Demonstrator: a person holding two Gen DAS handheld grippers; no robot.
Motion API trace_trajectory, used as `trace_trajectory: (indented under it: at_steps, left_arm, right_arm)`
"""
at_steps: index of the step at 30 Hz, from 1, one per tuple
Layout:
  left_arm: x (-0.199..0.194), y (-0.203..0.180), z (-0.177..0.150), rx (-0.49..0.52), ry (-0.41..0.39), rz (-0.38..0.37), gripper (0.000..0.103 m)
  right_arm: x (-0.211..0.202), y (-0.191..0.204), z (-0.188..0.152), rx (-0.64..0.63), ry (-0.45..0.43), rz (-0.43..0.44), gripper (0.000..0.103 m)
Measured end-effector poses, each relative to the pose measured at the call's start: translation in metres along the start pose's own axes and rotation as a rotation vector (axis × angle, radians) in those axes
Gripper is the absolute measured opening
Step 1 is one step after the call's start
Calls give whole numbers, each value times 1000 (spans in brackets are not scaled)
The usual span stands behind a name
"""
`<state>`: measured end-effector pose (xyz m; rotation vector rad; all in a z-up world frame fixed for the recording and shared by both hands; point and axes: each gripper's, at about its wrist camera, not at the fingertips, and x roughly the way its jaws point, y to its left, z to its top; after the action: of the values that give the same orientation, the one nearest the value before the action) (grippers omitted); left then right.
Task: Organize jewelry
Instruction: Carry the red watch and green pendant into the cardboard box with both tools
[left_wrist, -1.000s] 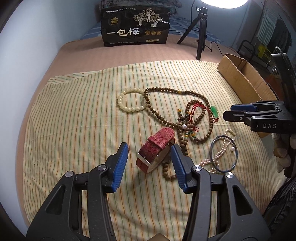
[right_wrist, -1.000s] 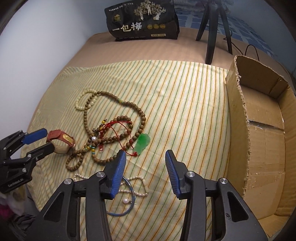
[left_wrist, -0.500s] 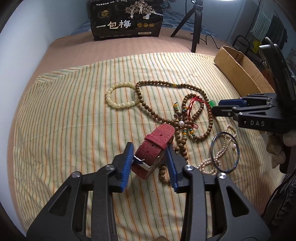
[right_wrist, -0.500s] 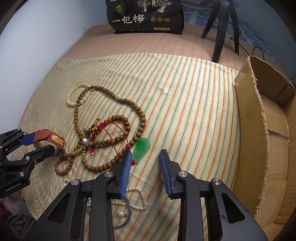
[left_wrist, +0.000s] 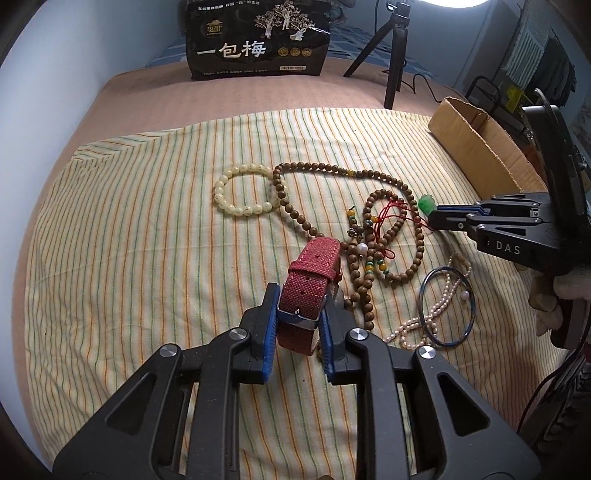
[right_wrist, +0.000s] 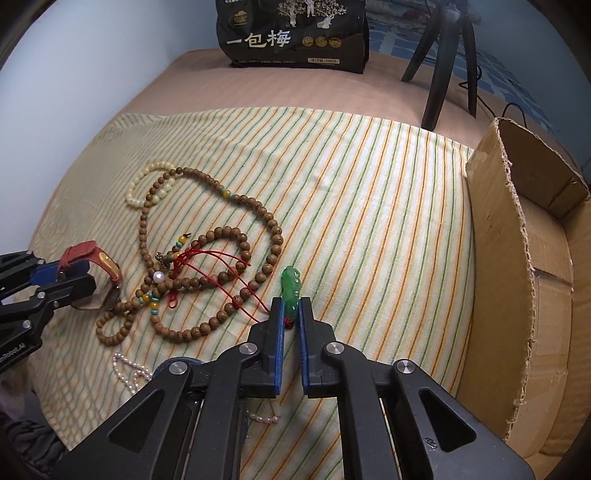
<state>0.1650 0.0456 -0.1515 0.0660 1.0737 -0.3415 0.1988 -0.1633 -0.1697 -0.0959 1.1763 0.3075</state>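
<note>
My left tongs are closing, blue pads against the red watch strap near its buckle, at the bed's 6 o'clock. My right tongs are clamped narrow on the green pendant, its red cord trailing toward 9 o'clock across the brown bead necklace. The cream bracelet lies at 11 o'clock from the watch, the blue bangle and pearl strand at 3 o'clock. The cardboard box stands at 3 o'clock of the striped cloth.
</note>
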Motion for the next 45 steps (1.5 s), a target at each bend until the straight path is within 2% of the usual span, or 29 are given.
trace_trajectory:
  at_steps: [6, 24, 33, 45]
  left_arm:
    - [-10, 4, 2, -18, -27, 9, 18]
    - [-65, -14, 11, -25, -145, 2, 18]
    - [-92, -48, 18, -3, -211, -41, 18]
    - [-111, -126, 37, 80, -283, -128, 18]
  right_arm:
    - [-15, 0, -4, 3, -36, 3, 4]
    - [-103, 6, -5, -4, -226, 59, 4]
    - [-139, -16, -14, 29, -281, 58, 4]
    - [-189, -56, -24, 91, -368, 38, 4]
